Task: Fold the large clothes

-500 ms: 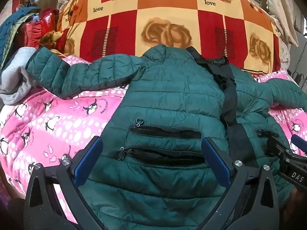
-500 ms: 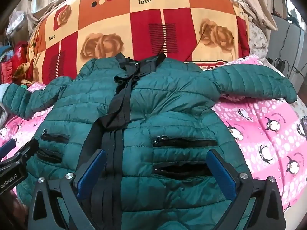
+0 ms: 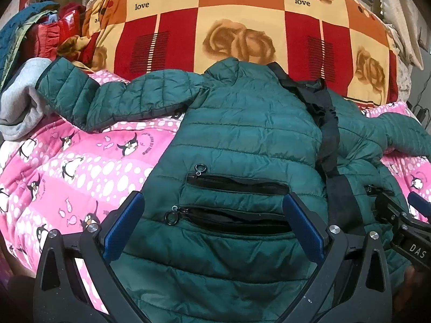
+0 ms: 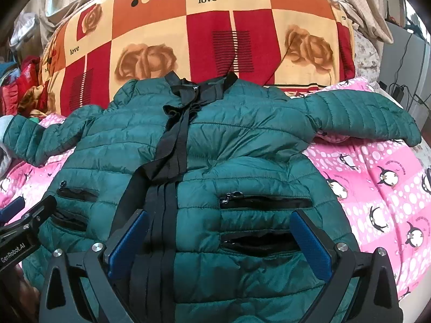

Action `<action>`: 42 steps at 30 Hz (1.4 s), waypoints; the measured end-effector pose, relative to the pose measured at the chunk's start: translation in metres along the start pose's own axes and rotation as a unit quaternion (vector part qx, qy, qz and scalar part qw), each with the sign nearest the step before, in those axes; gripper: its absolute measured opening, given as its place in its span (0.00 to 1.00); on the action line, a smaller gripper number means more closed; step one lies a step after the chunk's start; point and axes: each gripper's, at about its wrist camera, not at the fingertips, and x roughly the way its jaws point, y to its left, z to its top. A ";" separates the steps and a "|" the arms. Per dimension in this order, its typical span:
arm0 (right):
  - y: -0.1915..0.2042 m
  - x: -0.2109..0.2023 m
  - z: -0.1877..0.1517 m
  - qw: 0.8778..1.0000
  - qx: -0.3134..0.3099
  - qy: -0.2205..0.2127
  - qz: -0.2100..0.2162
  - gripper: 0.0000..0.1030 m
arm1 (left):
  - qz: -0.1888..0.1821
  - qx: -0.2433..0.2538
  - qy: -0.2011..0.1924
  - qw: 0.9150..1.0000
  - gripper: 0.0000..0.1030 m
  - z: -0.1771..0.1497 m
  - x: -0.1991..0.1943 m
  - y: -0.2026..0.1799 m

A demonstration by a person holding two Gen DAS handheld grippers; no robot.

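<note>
**Both claws poised over the spread jacket**

The dark green quilted puffer jacket (image 3: 242, 140) lies front-up on the pink penguin-print blanket (image 3: 80, 167), sleeves flung wide, probably laid flat to make folding easier. The left gripper (image 3: 212, 226) and right gripper (image 4: 219, 239) hover over its lower hem, jaws spread wide, holding nothing. A black webbing strap (image 4: 172, 145) trails down the front and could snag a fold. Behind, the big rose-patterned checked cushion (image 4: 204, 40) crowds the collar; a grey garment (image 3: 18, 107) touches the left cuff.
</note>
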 end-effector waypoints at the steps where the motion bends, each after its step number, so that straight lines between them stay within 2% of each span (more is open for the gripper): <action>1: 0.000 0.001 0.000 1.000 -0.001 0.000 0.000 1.00 | -0.002 -0.002 -0.001 1.000 1.00 0.000 0.000 0.000; 10: 0.005 0.005 0.003 1.000 -0.012 0.002 0.011 1.00 | -0.009 -0.023 -0.021 0.999 1.00 0.004 0.003 0.007; 19: 0.009 0.006 0.006 1.000 -0.020 0.000 0.016 1.00 | 0.015 -0.025 -0.004 1.000 1.00 0.008 0.007 0.016; 25: 0.008 0.011 0.009 0.999 0.002 0.017 0.047 1.00 | 0.029 -0.035 -0.003 0.999 1.00 0.014 0.009 0.027; 30: 0.015 0.012 0.011 0.999 -0.017 0.011 0.043 1.00 | 0.040 -0.042 -0.002 0.998 1.00 0.017 0.011 0.037; 33: 0.018 0.014 0.011 0.998 -0.020 0.024 0.052 1.00 | 0.044 -0.042 0.001 0.998 1.00 0.018 0.012 0.039; 42: 0.021 0.016 0.012 0.999 -0.025 0.020 0.041 1.00 | 0.041 -0.045 -0.005 0.998 1.00 0.018 0.014 0.042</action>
